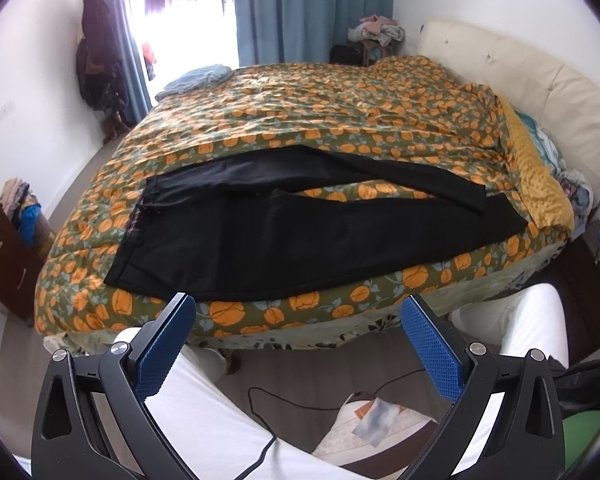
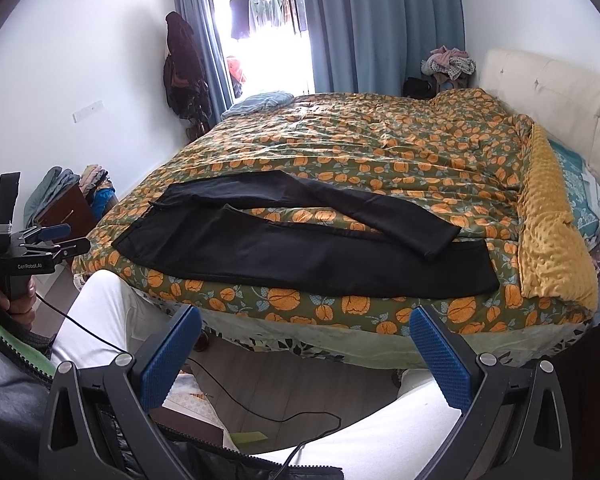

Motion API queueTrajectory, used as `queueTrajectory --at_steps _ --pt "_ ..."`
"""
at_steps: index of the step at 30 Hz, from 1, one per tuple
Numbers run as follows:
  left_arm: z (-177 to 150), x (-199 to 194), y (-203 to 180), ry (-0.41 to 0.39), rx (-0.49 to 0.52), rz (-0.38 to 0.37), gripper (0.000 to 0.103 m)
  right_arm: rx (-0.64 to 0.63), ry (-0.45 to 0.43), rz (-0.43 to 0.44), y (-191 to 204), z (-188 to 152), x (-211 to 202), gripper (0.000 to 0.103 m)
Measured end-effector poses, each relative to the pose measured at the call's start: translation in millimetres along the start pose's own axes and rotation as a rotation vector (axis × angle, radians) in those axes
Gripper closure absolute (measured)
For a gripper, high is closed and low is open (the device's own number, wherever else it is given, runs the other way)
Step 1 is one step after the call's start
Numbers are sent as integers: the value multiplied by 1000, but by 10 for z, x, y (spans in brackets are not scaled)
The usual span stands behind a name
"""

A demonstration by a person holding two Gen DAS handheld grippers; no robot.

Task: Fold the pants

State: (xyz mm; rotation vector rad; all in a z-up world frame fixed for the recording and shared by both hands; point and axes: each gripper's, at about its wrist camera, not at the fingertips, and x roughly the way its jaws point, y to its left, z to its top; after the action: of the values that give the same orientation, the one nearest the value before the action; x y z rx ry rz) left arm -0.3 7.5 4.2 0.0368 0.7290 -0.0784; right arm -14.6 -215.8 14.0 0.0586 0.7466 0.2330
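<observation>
On the bed: black pants (image 1: 300,236) lie unfolded near the front edge of the orange-flowered quilt (image 1: 340,112), waistband left, legs splayed rightward.
Left gripper (image 1: 298,344): jaws wide open, empty, short of the bed.
Right gripper (image 2: 306,350): jaws wide open, empty, short of the bed.
Person: white-trousered knees (image 2: 100,312) against the bed edge.

Black pants (image 1: 284,232) — unfolded on bed (image 1: 340,96)

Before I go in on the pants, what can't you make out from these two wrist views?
- Black pants: front or back up, too dark in both views.
- Where the far leg overlaps the near leg's cuff: black on black, edges merge.
- Left gripper in the right wrist view: seen side-on at the frame edge, its opening unreadable there.
</observation>
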Motion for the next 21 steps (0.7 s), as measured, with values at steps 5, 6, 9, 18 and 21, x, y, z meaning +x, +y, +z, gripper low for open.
queueTrajectory --at_steps 5,6,9,18,21 --pt "-6 7 7 22 -6 -5 1 -1 2 7 36 -8 21 0" --pt "-15 3 2 16 -6 -3 1 -1 3 8 40 -8 27 0" --pt "-17 0 9 8 -10 -4 1 3 5 13 48 1 46 0" --pt "1 -33 0 1 -22 -7 1 4 8 24 100 -1 88 0" --pt "3 -37 -4 -4 -18 -3 1 0 8 27 118 -3 91 0"
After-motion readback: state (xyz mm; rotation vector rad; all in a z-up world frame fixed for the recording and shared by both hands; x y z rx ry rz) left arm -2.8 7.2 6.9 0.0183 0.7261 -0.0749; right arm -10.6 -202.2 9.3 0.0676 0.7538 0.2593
